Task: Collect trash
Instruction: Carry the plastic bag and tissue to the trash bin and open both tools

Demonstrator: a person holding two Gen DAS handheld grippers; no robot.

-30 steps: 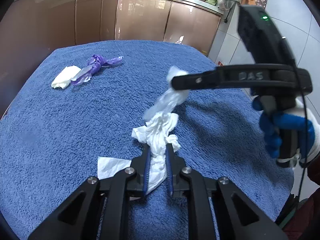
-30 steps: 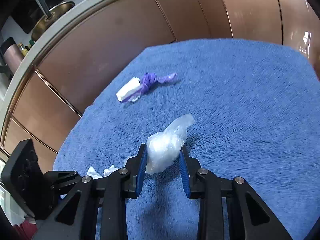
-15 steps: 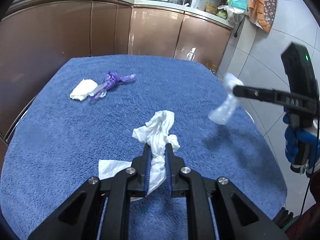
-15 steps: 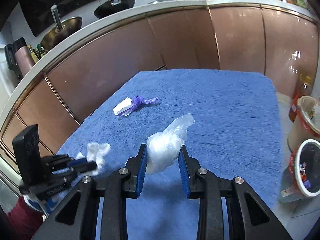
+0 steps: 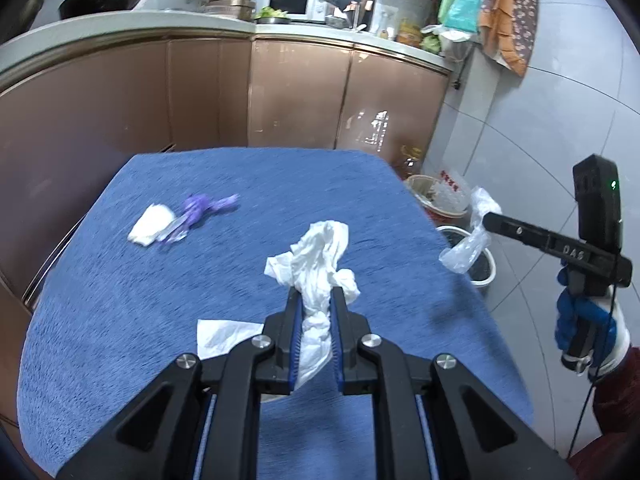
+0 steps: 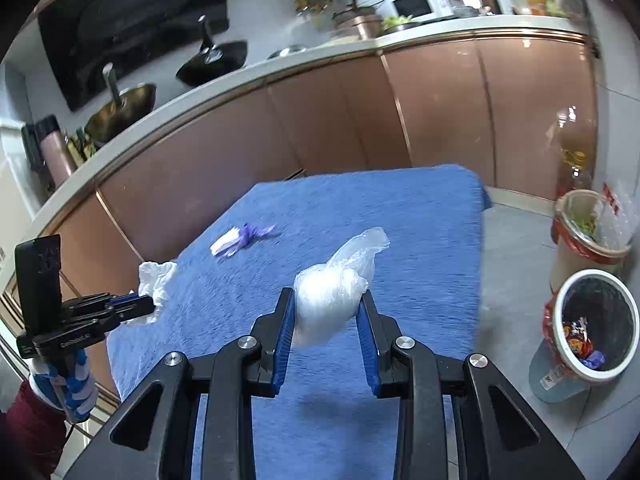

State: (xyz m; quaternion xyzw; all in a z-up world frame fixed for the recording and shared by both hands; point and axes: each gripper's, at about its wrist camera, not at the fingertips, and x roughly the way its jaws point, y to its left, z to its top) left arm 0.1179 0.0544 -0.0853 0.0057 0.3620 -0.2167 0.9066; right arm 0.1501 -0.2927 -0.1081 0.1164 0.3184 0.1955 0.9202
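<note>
Above the blue towel (image 5: 168,320), left jaws pinching tissue (image 5: 316,264); right jaws, lettered "DAS", clamping plastic bag (image 6: 332,292).

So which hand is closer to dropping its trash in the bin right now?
Right. Its tongs hold the plastic bag near the table's edge, beside the white bin. The left tongs hold the tissue above mid-table.

Open floor btwn blue table (image 6: 440,216) edge & white bin (image 6: 568,284); beige bin (image 6: 568,200) behind.
</note>
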